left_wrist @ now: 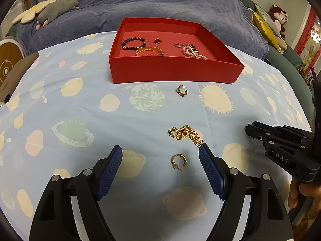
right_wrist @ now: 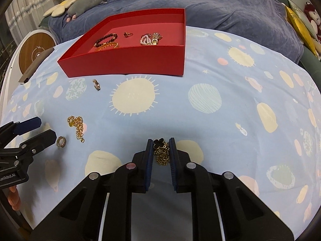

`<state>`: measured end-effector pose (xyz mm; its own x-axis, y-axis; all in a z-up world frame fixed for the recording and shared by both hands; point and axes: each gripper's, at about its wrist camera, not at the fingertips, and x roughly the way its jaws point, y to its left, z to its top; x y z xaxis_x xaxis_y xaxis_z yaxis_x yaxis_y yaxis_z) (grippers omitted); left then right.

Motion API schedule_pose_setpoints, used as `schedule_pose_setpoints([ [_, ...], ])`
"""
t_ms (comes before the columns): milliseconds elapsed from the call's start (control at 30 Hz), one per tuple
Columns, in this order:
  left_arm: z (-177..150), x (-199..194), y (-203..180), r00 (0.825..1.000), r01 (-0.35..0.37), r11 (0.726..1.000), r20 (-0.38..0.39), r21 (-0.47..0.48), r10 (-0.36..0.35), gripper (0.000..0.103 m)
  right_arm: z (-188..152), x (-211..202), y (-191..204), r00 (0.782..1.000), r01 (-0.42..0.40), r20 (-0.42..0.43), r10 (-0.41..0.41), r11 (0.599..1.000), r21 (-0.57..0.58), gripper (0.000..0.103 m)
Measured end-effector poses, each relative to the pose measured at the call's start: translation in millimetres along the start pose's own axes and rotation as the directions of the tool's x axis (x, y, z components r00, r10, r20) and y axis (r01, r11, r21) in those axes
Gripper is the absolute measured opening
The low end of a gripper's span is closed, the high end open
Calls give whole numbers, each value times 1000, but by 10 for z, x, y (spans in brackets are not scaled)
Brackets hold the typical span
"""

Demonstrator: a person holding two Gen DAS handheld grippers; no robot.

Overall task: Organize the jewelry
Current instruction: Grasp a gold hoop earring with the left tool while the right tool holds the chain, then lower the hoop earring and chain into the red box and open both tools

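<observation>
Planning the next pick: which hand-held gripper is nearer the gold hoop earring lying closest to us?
Left. The left hand-held gripper brackets the earring; the right hand-held gripper is off to its right, holding a necklace.

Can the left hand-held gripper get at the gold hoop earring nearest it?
Probably yes: the left hand-held gripper is open, the gold hoop earring lies between its fingers, nothing covers it. The gold bead chain lies close by.

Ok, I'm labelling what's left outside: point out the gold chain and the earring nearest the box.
gold chain [left_wrist: 185, 133]: left wrist view, middle of the bunched links.
earring [left_wrist: 182, 91]: left wrist view, its gold hoop.
</observation>
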<state>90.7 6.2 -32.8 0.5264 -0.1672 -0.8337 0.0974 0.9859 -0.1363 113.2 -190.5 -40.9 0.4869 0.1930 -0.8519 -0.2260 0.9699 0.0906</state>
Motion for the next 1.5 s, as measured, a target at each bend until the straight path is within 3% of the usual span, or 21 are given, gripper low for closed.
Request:
schedule_pose_setpoints([
  [67,10,11,-29,1000,2,1000,3,6,-2,76,2,-37,-2,1000,-29,-5,29,999,16,5],
  [333,86,145,-179,1000,11,1000,10,24,-12,75,86,-265,34,997,-71,38,70,997,34,5],
  [400,89,190,-202,1000,13,999,9,32,-13,70,92,-284,34,996,-79,39,77,996,35,5],
  [600,97,279,-252,1000,0,998,21,60,-2,51,88,-293,-11,995,-89,40,87,995,47,5],
  [800,103,308,-300,999,-18,995,38,95,15,12,82,-292,-42,996,-86,36,84,995,56,5],
  [1067,151,178,-236,999,17,997,45,75,-21,7,126,-378,-114,995,-87,62,82,993,77,5],
  [1500,372,-461,-3,983,89,996,160,8,-90,7,290,-625,-48,985,-119,132,107,989,88,5],
])
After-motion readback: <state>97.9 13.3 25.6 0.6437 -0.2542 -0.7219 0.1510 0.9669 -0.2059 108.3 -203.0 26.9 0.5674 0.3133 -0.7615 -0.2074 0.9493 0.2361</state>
